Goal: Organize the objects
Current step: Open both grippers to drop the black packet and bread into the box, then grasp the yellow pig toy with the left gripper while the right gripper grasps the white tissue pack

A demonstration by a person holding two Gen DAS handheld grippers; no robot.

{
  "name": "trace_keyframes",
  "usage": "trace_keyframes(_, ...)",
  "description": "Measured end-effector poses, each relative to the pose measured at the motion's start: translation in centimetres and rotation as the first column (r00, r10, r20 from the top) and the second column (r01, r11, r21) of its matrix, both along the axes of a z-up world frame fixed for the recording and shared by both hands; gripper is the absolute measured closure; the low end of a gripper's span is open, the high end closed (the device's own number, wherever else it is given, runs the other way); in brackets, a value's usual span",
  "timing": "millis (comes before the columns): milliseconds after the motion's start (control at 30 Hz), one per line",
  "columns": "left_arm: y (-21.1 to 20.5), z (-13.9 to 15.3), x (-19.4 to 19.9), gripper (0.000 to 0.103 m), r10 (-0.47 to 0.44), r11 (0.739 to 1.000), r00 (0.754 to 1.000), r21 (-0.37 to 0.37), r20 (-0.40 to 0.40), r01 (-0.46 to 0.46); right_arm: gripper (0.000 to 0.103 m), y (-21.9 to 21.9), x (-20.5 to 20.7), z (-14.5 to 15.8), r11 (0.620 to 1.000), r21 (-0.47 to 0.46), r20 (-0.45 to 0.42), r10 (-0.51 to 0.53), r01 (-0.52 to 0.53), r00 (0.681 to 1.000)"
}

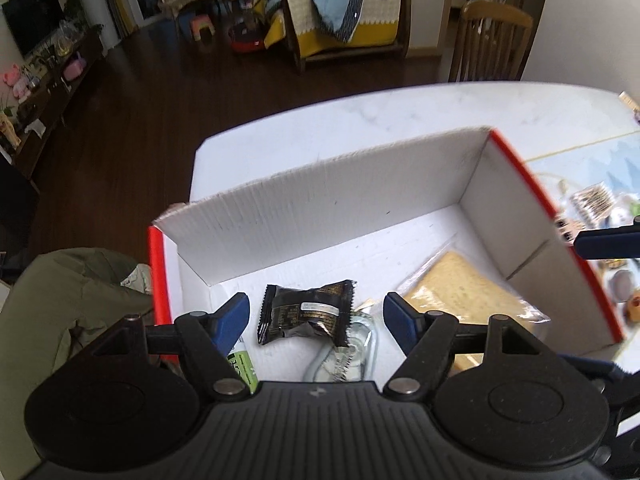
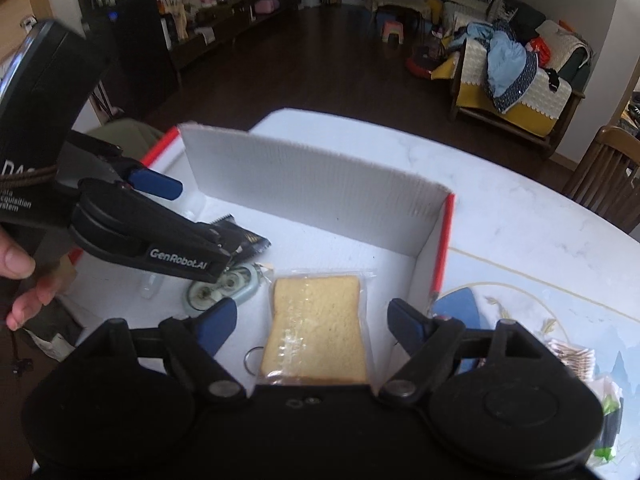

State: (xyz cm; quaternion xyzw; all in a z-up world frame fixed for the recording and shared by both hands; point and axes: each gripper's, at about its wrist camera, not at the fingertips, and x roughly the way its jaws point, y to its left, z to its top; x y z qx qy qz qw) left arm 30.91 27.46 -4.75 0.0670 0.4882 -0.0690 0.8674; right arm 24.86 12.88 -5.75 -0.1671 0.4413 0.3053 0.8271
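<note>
1. Objects for sorting already lie inside the white box (image 1: 320,200): a black snack packet (image 1: 306,314) sits on the box floor directly between the blue pads (image 1: 234,320) of the left tool (image 1: 316,316), which stands wide apart and grips nothing.
2. Wrapped bread (image 2: 316,328) lies flat in the box under the right tool (image 2: 312,326), likewise spread wide and empty, its pads clear of the wrapper on both sides.
3. Judged from this, both items look released; the step in hand appears to be withdrawing. Doing it well means lifting each tool straight up, pads kept apart, so no wrapper edge snags and gets dragged out.
4. Beside the bread, a clear ring-shaped item (image 2: 218,292) and a small metal ring (image 2: 252,358) lie loose; avoid brushing them.
5. A person's hand (image 2: 20,276) holds the left tool close to the right one; keeping them apart prevents a clash over the box.
6. Outward, more packets (image 2: 568,354) wait on the surface (image 2: 520,216) to the right of the box's red edge (image 2: 442,248), seemingly next in line.
</note>
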Motion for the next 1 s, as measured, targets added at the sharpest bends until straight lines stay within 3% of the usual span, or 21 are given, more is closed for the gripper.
trace_keyframes(467, -3.8, 5.1, -7.0, 0.03, -0.04, 0.998, 0.995, -0.039, 0.096, 0.044, 0.02, -7.2, -3.6, 4.7, 0.992, 0.128, 0.017, -0.012, 0.009, 1.0)
trace_keyframes(733, -8.0, 6.0, -10.3, 0.026, -0.038, 0.996, 0.991, -0.071, 0.131, 0.048, 0.016, -12.7, -5.3, 4.7, 0.988, 0.152, 0.005, -0.009, 0.008, 1.0)
trace_keyframes(767, -8.6, 6.0, -10.7, 0.022, -0.038, 0.996, 0.99, -0.077, 0.139, 0.049, 0.015, -13.4, -5.4, 4.6, 0.989, 0.151, 0.004, -0.009, 0.008, 1.0)
trace_keyframes(1000, -13.7, 5.3, -13.0, 0.021, -0.033, 0.994, 0.986, -0.094, 0.166, 0.05, 0.004, -19.5, -5.9, 3.7, 0.987, 0.161, -0.016, -0.022, 0.025, 1.0)
